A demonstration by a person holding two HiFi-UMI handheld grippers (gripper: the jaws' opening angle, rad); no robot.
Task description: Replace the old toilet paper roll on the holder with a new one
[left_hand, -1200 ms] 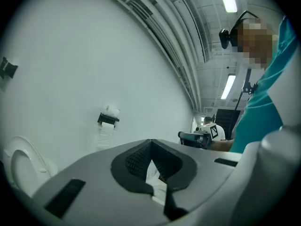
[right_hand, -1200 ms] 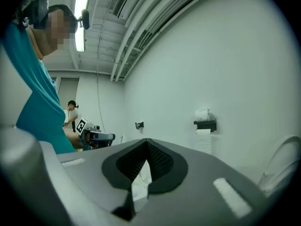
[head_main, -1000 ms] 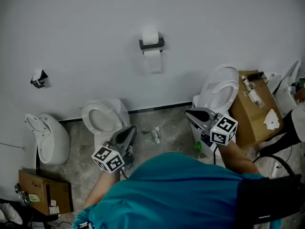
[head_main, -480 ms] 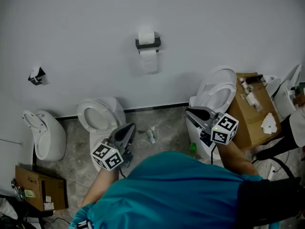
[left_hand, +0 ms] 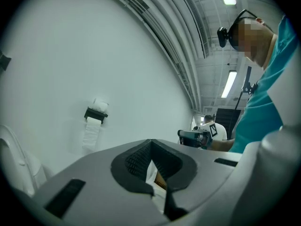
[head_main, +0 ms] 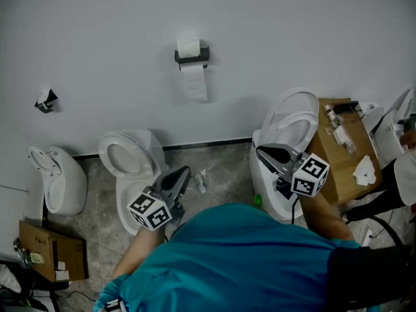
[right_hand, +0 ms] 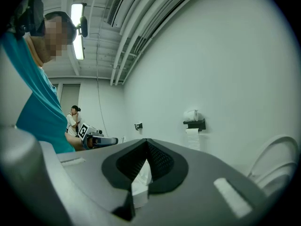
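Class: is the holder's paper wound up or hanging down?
Hanging down: a strip trails below the holder, with a roll on top.

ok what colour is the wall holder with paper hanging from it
Black holder, white paper; clearest in the head view.

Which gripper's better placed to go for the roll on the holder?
Left, probably. In the head view the left gripper sits almost straight below the holder; the right gripper is off to the side. Both shut, empty, well short.

I see a black wall-mounted holder [head_main: 192,56] with a white paper roll [head_main: 188,47] resting on top — my left gripper [head_main: 184,173] and right gripper [head_main: 261,152] hang well short of it, jaws together.
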